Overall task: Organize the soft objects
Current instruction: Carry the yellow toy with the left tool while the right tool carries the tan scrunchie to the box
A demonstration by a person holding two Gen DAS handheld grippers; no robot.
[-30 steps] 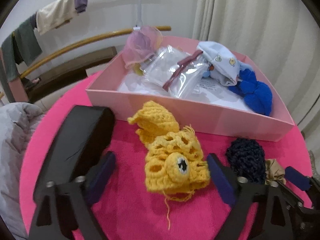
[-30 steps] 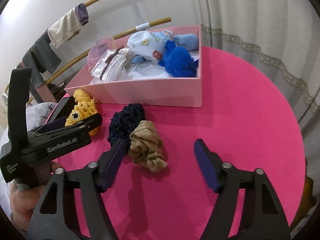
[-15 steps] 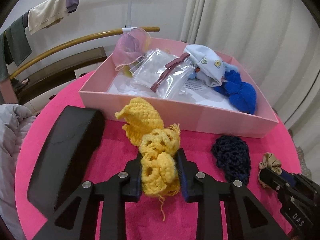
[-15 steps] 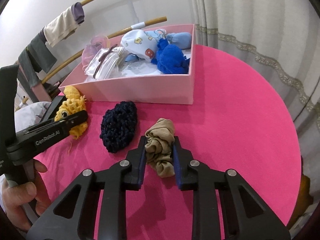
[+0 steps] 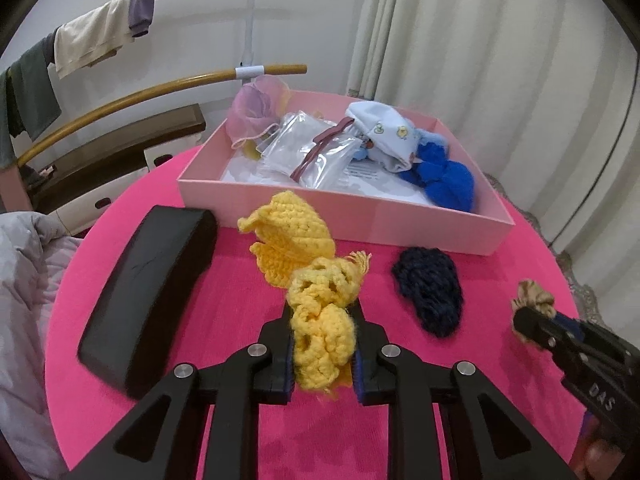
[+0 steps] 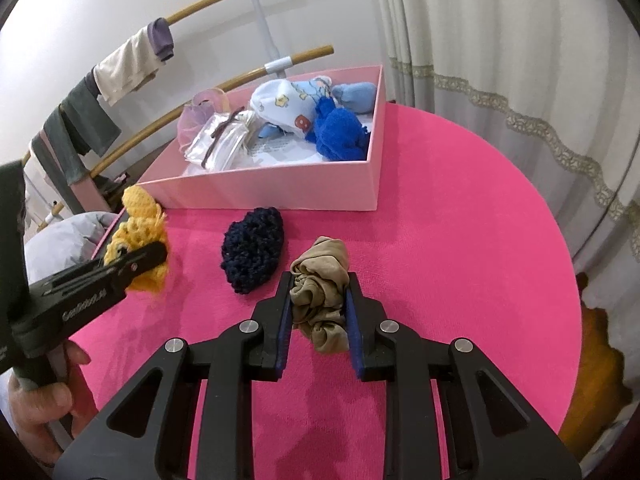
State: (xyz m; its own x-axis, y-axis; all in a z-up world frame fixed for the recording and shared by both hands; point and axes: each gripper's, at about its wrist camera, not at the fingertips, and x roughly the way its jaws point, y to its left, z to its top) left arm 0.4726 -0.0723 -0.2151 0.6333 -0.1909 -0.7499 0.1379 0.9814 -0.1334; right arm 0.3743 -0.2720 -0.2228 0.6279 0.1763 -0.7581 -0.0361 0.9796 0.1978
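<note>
My left gripper (image 5: 322,320) is shut on a yellow crochet piece (image 5: 316,304) and holds it above the pink tablecloth; its far end hangs toward the pink box (image 5: 340,216). My right gripper (image 6: 318,292) is shut on a tan scrunchie (image 6: 320,292), which is lifted off the cloth. A dark navy crochet piece (image 6: 253,248) lies on the cloth between the two grippers; it also shows in the left wrist view (image 5: 430,292). The box (image 6: 280,192) holds a blue yarn bundle (image 6: 340,136), a white baby hat (image 6: 284,106), clear zip bags (image 5: 316,156) and a pink mesh pouch (image 5: 254,114).
A black glasses case (image 5: 148,292) lies on the cloth left of the yellow piece. The round table's edge (image 6: 560,248) curves at the right, with curtains beyond. A wooden rail rack with hanging clothes (image 5: 96,46) stands behind the box. Grey bedding (image 5: 24,272) lies at the left.
Both grippers went from open to shut: the left on the yellow crochet piece, the right on the tan scrunchie. Both have since risen with their loads.
</note>
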